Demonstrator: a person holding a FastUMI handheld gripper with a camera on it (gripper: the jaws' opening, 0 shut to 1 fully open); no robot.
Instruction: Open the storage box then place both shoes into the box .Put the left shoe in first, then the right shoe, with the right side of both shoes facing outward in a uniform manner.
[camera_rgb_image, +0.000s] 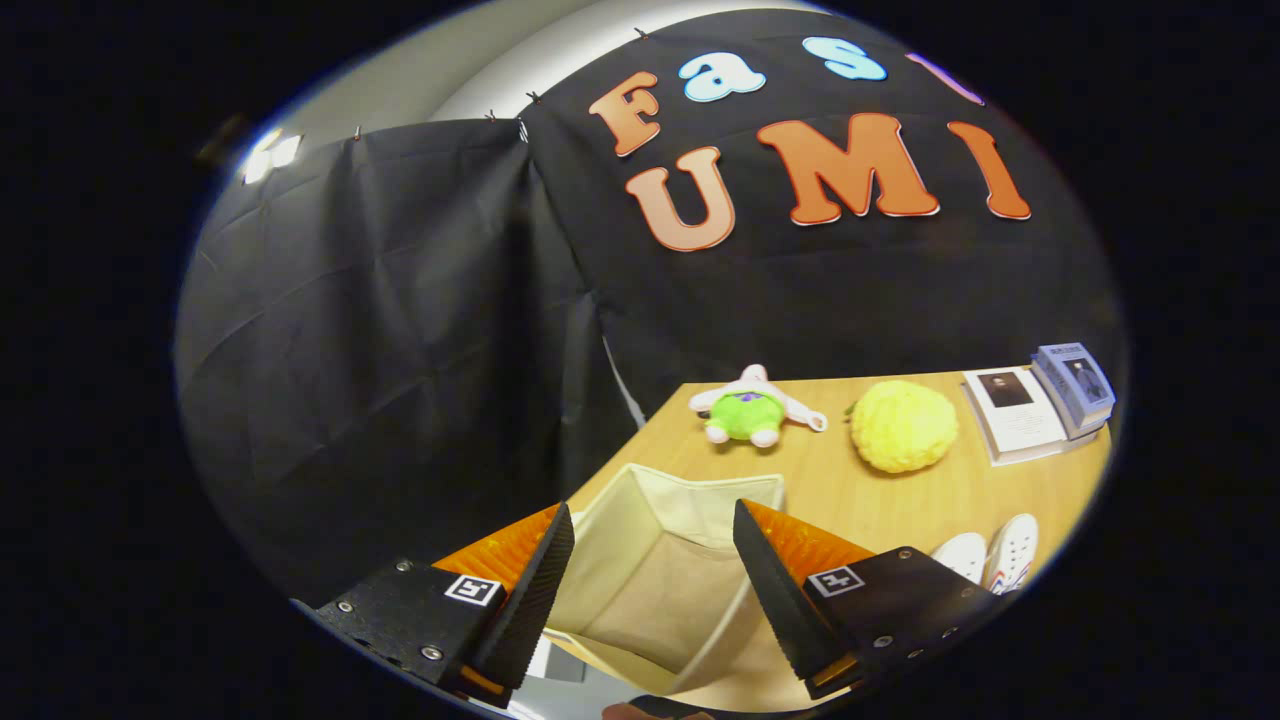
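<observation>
A cream fabric storage box (650, 570) stands open-topped on the wooden table (900, 510), near the table's left edge. My gripper (655, 530) hovers above it, open, with the box's inside showing between the two fingers and nothing held. A pair of white shoes (990, 555) lies on the table to the right of the right finger, toes pointing away, partly hidden behind the gripper body.
Beyond the box lie a green and white plush toy (750, 412) and a round yellow plush ball (903, 425). At the far right of the table are a white book (1015, 412) and a small blue box (1075, 385). Black cloth walls the booth.
</observation>
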